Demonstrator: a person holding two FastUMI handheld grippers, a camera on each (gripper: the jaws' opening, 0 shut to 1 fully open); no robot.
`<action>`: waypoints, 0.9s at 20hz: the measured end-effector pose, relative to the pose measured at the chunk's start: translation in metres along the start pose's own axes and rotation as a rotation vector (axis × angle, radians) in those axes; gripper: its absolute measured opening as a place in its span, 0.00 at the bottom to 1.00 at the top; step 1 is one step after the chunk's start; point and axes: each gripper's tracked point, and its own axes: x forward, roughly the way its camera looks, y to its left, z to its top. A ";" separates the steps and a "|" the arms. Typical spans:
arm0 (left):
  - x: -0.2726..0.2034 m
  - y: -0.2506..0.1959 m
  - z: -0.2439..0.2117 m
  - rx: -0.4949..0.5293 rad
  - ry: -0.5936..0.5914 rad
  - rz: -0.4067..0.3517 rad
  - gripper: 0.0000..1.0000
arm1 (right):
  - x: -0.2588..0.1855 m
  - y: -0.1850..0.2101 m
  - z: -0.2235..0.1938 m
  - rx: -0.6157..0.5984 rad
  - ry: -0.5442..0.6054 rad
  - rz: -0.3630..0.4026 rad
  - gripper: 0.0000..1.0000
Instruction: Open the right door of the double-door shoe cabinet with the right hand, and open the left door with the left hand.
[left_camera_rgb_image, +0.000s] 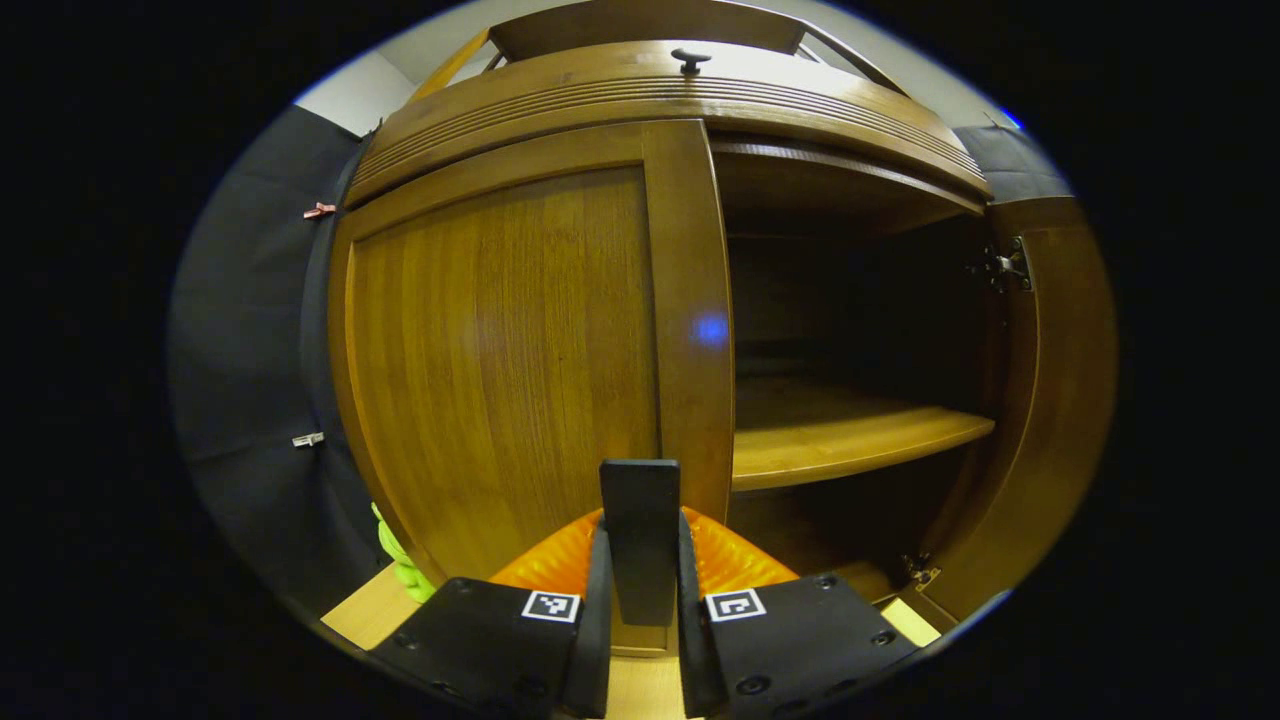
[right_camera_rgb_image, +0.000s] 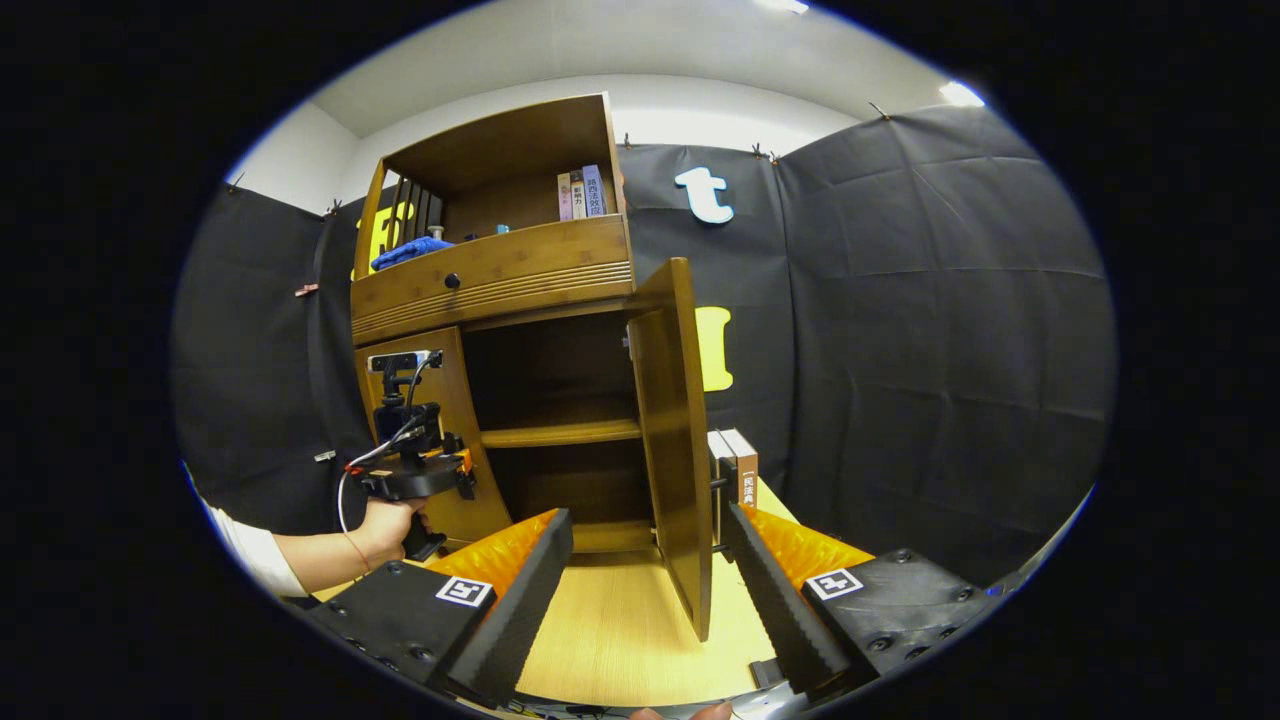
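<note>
The brown wooden double-door shoe cabinet (right_camera_rgb_image: 520, 400) stands on the light wooden table (right_camera_rgb_image: 620, 620) against the black cloth wall. Its right door (right_camera_rgb_image: 672, 440) stands swung wide open, edge-on to the right gripper view, exposing a dark interior with one wooden shelf (left_camera_rgb_image: 850, 435). Its left door (left_camera_rgb_image: 500, 350) is shut, flush with the frame.

Left claw (left_camera_rgb_image: 640, 560): the two black fingers are closed to a narrow gap and press from both sides on a flat black handle (left_camera_rgb_image: 640, 520) at the lower inner edge of the left door. Right claw (right_camera_rgb_image: 650, 580): fingers spread wide, holding nothing, with the free edge of the right door between them and touching neither.

Handling, as a judgement: the door is a rigid hinged panel of moderate weight. It should swing on a fixed arc about its outer hinges, so the pull must follow that arc rather than a straight line. The handle is thin and smooth; a square, firm grip is advised to prevent slipping.

Surroundings: a green object (left_camera_rgb_image: 400, 560) lies at the cabinet's lower left corner and may lie in the door's sweep. Books (right_camera_rgb_image: 738, 470) stand behind the right door. A blue cloth (right_camera_rgb_image: 410, 250) and more books (right_camera_rgb_image: 582, 192) occupy the upper shelf, clear of both doors.
</note>
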 end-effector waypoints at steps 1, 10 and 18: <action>-0.009 0.002 -0.002 -0.006 0.002 -0.005 0.31 | -0.001 0.003 0.003 -0.002 -0.012 0.000 1.00; -0.111 0.057 -0.021 -0.002 0.016 -0.058 0.30 | 0.013 0.049 0.001 -0.013 -0.030 0.030 0.98; -0.171 0.143 -0.035 -0.032 0.012 0.016 0.22 | 0.019 0.097 -0.008 -0.013 -0.022 0.065 0.98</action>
